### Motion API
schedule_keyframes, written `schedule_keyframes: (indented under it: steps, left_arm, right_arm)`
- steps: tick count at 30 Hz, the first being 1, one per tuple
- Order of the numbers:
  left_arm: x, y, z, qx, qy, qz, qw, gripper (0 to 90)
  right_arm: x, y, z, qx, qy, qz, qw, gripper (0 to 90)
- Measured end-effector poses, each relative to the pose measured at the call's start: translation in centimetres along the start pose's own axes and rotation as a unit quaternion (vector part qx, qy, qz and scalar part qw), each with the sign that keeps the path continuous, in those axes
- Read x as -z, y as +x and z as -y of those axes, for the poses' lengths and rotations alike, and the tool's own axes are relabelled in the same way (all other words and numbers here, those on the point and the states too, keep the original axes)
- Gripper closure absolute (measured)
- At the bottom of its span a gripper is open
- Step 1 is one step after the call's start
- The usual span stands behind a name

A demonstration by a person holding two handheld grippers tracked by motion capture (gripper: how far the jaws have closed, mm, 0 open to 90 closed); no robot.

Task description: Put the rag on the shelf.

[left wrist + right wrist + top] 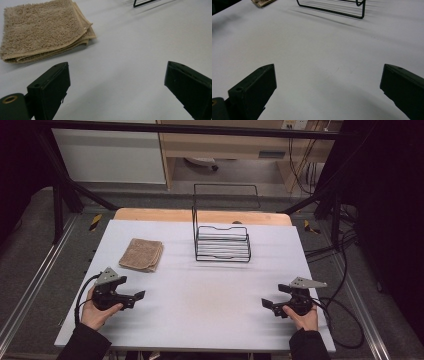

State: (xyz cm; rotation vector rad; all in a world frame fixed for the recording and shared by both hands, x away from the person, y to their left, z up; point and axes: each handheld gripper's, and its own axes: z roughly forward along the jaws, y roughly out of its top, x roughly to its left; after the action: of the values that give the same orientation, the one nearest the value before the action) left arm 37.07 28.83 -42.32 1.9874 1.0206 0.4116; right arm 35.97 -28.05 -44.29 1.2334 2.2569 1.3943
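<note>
Nothing appears started. The left tool (141, 294) rests on the surface (210, 290), jaws spread wide and empty; the folded towel (142, 254) lies untouched just ahead of it. The wire rack (222, 242) stands empty, farther ahead of the right tool (265, 303), also gaping, holding nothing. The rack's upper frame blends into the floor behind.
</note>
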Motion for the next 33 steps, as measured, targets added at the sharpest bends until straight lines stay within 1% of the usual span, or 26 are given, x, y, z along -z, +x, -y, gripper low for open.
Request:
schedule_keyframes:
  steps: [11,15,18,21,23,25,26,27,28,29,31,33]
  left_arm:
    - [-0.8,0.3,-1.7,0.001,0.014,-0.009,0.9999,8.0]
    - [-1.1,0.6,-2.5,0.008,0.012,-0.014,0.9998,8.8]
    - [-1.4,0.8,-3.1,0.009,0.013,-0.021,0.9996,9.4]
    - [-1.8,1.1,-3.7,0.011,0.018,-0.038,0.9991,10.2]
    - [-2.1,1.4,-4.0,0.015,0.02,-0.046,0.9986,11.8]
    - [-2.4,1.6,-4.2,0.019,0.023,-0.06,0.9978,13.3]
    - [-2.5,1.8,-4.3,0.016,0.027,-0.066,0.9973,15.0]
    - [-2.7,1.9,-4.4,0.018,0.028,-0.069,0.9971,18.4]
    - [-2.9,2.0,-4.4,0.018,0.026,-0.071,0.9969,18.4]
    - [-3.3,2.1,-4.5,0.02,0.021,-0.073,0.9969,23.4]
    - [-3.6,2.2,-4.5,0.019,0.022,-0.074,0.9969,26.3]
    - [-4.2,2.2,-4.5,0.014,0.033,-0.078,0.9963,27.7]
  right_arm:
    - [0.0,0.0,0.0,0.001,0.0,0.002,1.0,0.8]
    - [-0.1,0.0,0.0,0.0,0.003,0.002,1.0,0.8]
    - [-0.1,0.0,0.0,0.0,0.001,0.004,1.0,0.8]
    - [-0.1,0.0,0.0,0.001,0.003,0.004,1.0,0.8]
    - [-0.1,0.0,0.0,0.001,0.004,0.004,1.0,0.8]
    - [-0.2,0.0,0.0,0.003,0.005,0.005,1.0,0.8]
    - [-0.2,0.0,0.0,0.002,0.006,0.004,1.0,0.8]
    - [-0.2,0.0,0.0,0.001,0.007,0.004,1.0,0.9]
    - [-0.2,0.0,0.0,0.001,0.007,0.004,1.0,0.9]
    - [-0.2,0.0,0.0,0.002,0.008,0.005,1.0,0.9]
    - [-0.2,0.1,0.1,0.002,0.009,0.004,1.0,0.9]
    - [-0.3,0.0,0.1,0.003,0.009,0.004,0.9999,0.9]
